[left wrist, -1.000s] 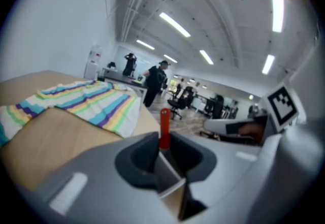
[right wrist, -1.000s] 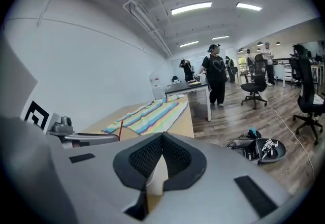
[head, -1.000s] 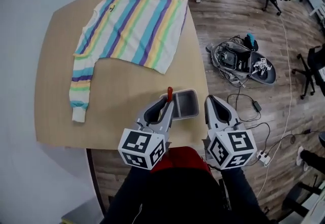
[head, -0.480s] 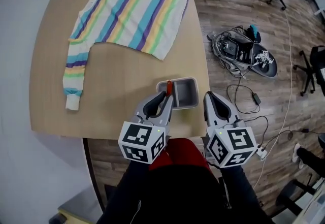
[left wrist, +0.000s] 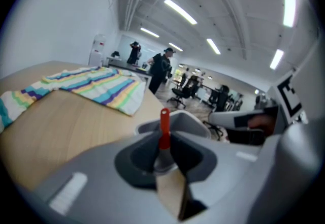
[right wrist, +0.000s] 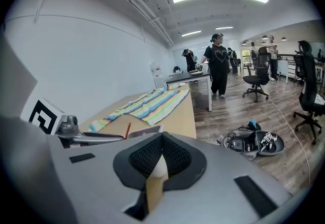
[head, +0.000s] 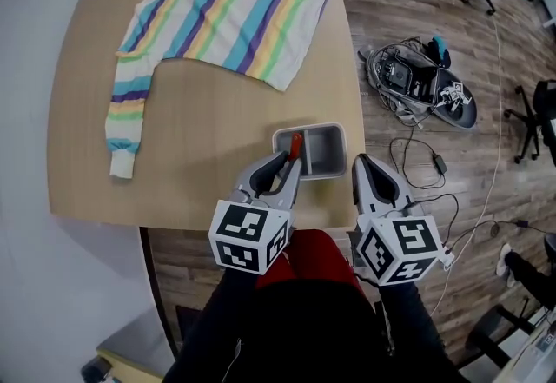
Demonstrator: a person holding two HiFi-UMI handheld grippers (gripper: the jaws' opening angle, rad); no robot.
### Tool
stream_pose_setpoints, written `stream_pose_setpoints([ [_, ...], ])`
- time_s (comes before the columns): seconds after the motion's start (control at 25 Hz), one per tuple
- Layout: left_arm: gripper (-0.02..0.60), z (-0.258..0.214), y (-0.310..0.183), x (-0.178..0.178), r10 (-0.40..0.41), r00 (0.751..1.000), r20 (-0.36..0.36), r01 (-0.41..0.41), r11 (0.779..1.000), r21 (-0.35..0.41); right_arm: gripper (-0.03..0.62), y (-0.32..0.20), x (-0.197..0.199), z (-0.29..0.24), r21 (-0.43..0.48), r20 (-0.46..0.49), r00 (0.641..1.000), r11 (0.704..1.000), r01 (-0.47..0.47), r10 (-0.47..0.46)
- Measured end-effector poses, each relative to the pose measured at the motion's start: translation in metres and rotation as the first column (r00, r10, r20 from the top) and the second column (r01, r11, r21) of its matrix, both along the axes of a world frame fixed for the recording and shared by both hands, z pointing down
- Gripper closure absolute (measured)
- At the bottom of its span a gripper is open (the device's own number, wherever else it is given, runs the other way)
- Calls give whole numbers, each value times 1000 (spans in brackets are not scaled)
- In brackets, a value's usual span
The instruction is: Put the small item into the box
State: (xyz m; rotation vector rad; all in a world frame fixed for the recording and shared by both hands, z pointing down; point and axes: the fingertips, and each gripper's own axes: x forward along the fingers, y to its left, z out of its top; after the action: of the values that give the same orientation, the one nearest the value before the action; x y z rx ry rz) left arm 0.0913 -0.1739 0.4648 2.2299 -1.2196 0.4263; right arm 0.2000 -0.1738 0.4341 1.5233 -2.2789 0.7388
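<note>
Left gripper (head: 290,168): jaws clamped on slim red-topped stick-like item (left wrist: 164,127), lower centre of frame, red tip over left part of grey rectangular plastic box (head: 314,127). Right gripper (head: 361,167): jaws together, empty. Item likely light, stiff, smooth. Grip sits low on shaft, so it may pivot.

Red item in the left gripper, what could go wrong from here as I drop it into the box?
1. The item is pinched only at its lower end by the left gripper and seems to hang near the left wall of the box. Released here, it might hit the rim and land outside.
2. The box sits close to the near edge of the table, so a bump from the gripper could push it off.
</note>
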Motion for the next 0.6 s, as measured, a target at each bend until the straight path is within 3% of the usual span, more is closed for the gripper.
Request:
stream_pose_setpoints([
  [0.6, 508, 9, -1, 6, 28, 999, 38, -27, 999, -33, 586, 6, 3, 9, -29, -26, 1000, 1000, -2, 1],
])
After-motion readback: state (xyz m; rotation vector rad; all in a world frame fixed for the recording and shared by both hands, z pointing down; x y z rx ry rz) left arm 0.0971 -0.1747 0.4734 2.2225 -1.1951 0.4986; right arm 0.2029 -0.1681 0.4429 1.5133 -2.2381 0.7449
